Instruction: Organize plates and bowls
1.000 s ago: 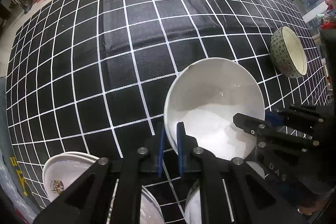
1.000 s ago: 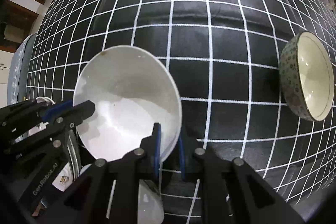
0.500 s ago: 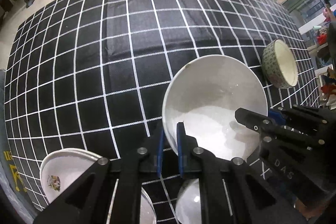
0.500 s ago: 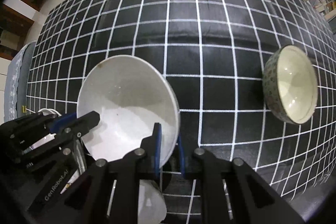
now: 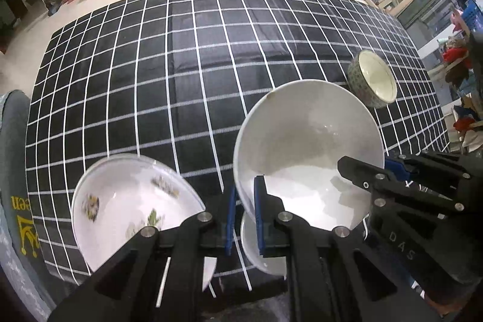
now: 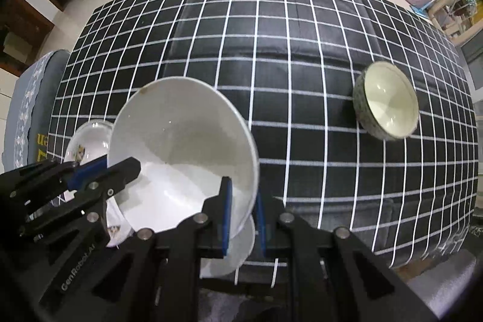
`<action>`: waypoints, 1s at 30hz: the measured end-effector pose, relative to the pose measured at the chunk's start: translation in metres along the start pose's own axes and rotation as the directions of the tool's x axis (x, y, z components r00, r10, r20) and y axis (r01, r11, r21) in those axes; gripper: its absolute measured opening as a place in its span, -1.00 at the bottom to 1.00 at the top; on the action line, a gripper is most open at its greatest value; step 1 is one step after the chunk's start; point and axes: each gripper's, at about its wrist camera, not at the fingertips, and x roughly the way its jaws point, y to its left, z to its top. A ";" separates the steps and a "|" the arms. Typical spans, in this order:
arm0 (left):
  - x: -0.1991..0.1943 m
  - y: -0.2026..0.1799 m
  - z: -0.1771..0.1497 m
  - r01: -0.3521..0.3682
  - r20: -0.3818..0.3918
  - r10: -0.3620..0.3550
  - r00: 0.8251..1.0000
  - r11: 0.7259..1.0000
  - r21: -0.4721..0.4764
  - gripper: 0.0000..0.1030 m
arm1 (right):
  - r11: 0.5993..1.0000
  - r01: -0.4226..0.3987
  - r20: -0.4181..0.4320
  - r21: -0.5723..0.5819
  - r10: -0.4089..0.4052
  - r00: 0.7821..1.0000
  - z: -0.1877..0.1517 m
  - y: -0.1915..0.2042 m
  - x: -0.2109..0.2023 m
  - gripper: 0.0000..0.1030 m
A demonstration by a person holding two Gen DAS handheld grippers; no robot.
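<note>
Patterned plate [image 5: 120, 201] sits at 8 o'clock in the left wrist view, on the checked tablecloth [image 5: 187, 74] near its front edge, apparently stacked, count unclear. Left gripper [image 5: 243, 219] has both pads pinched on the near-left rim of the big white bowl [image 5: 308, 153], held tilted above the cloth at centre-right. Right gripper [image 6: 243, 219] is clamped on the opposite rim of the same bowl [image 6: 181, 147]. Risk: two thin rim pinches on glazed ceramic; if the hands drift apart or twist unevenly, the rim could slip out and drop onto the smaller white dish [image 5: 262, 246] directly beneath, chipping both. Patterned small bowl [image 6: 388, 107] stands well apart at 2 o'clock. Under-dish mostly hidden by fingers; can't tell bowl or plate.
</note>
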 end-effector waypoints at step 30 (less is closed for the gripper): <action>0.027 -0.009 -0.057 -0.042 -0.055 0.042 0.998 0.999 0.001 -0.81 | 0.998 0.047 -0.084 -0.044 -0.051 0.995 -0.074 -0.131 0.004 -0.64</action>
